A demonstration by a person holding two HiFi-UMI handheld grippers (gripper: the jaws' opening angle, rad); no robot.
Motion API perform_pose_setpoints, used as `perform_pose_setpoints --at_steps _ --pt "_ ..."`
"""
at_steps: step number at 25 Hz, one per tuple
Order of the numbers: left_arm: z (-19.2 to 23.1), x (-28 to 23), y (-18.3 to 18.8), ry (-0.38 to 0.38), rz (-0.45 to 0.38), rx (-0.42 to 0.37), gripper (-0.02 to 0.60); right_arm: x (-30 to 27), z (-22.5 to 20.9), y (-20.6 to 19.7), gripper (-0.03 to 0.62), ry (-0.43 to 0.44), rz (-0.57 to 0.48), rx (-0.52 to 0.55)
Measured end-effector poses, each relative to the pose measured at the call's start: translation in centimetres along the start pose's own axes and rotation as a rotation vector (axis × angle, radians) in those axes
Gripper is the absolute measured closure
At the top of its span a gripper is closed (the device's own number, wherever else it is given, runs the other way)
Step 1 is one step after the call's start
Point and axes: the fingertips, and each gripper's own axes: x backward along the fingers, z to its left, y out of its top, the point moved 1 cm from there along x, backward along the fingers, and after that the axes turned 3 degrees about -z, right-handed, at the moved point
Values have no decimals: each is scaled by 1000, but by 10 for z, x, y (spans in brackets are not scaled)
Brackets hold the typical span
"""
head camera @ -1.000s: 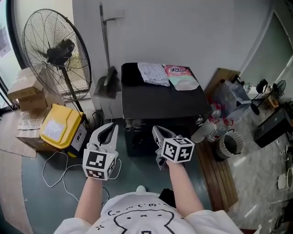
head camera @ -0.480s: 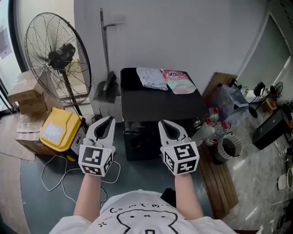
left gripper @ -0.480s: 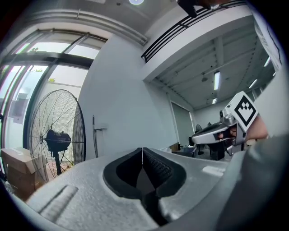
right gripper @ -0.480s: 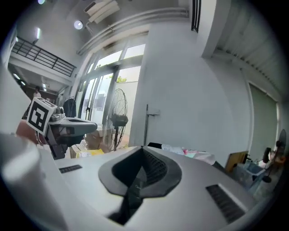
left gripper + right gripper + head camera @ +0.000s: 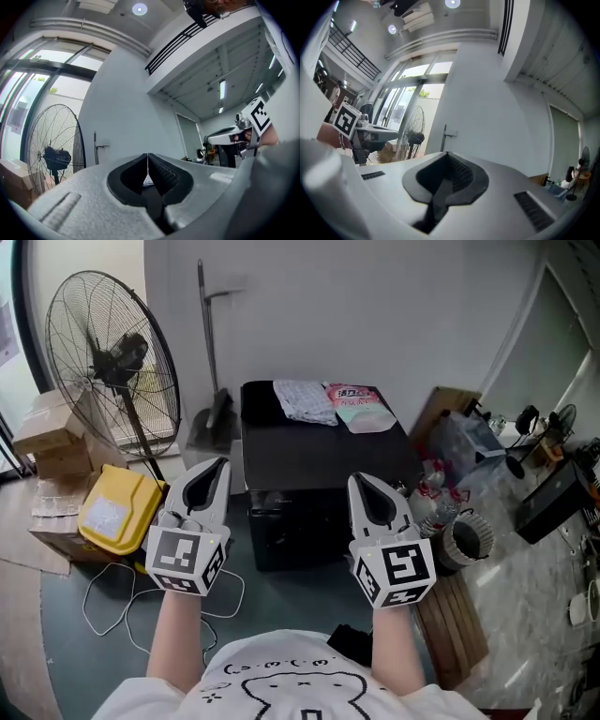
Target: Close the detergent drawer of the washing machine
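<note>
Directly ahead: black washing machine [image 5: 323, 460] against the wall, beyond both grippers; its detergent drawer cannot be made out.
Left gripper [image 5: 222, 462]: jaws pressed together, empty.
Right gripper [image 5: 355, 477]: jaws pressed together, empty.
Machine top: cloth [image 5: 302, 399], pouch [image 5: 361, 407].

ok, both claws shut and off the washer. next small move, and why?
Probably lower the right claw toward the upper front of the washing machine: both it and the left claw are shut, empty and touch nothing. Whether the drawer sticks out I cannot tell from here.
</note>
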Motion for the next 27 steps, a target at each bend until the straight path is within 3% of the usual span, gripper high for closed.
perform_pose_setpoints --at_steps 27 --pt "-13 -14 7 -67 4 -20 565 -3 -9 14 594 4 -38 -24"
